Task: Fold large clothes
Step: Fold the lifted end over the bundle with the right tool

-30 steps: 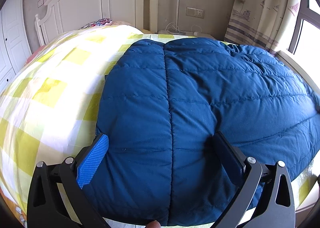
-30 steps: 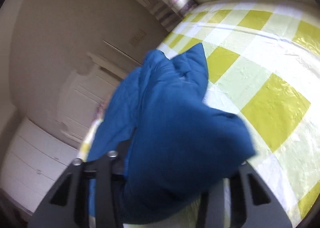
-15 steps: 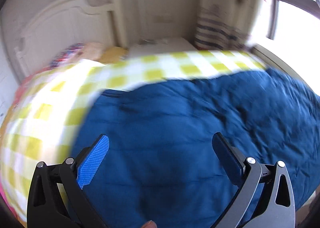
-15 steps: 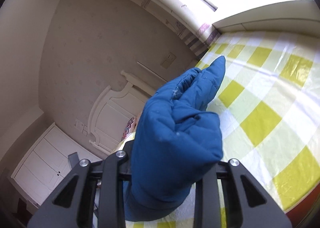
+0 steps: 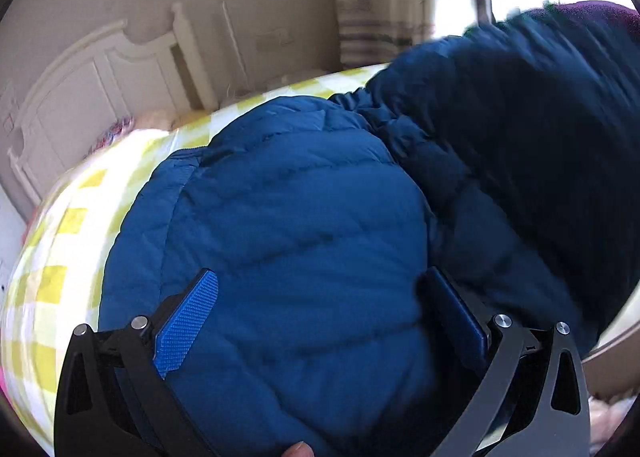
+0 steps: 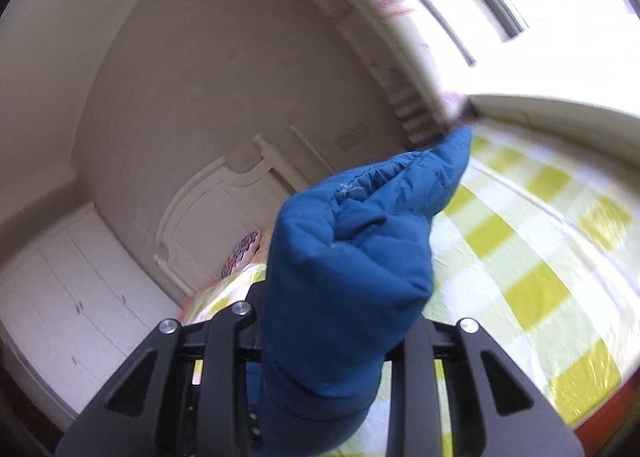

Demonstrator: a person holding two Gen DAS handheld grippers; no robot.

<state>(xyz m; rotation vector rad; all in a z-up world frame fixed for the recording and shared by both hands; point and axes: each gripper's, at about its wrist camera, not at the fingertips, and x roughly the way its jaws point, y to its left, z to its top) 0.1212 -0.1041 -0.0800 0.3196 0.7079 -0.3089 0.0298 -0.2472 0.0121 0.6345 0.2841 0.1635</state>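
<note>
Lifted higher now: blue jacket (image 6: 348, 269) bunched and clamped in right gripper (image 6: 332, 341). Left gripper (image 5: 320, 321) spread wide over it. Far right part blurry.

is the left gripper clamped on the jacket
No, the left gripper has its jaws spread wide over the blue jacket, pinching no fabric.

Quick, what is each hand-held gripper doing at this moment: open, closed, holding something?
Left hand-held gripper: open, fingers spread over the blue jacket, gripping nothing.
Right hand-held gripper: closed on a bunched part of the blue jacket.
</note>
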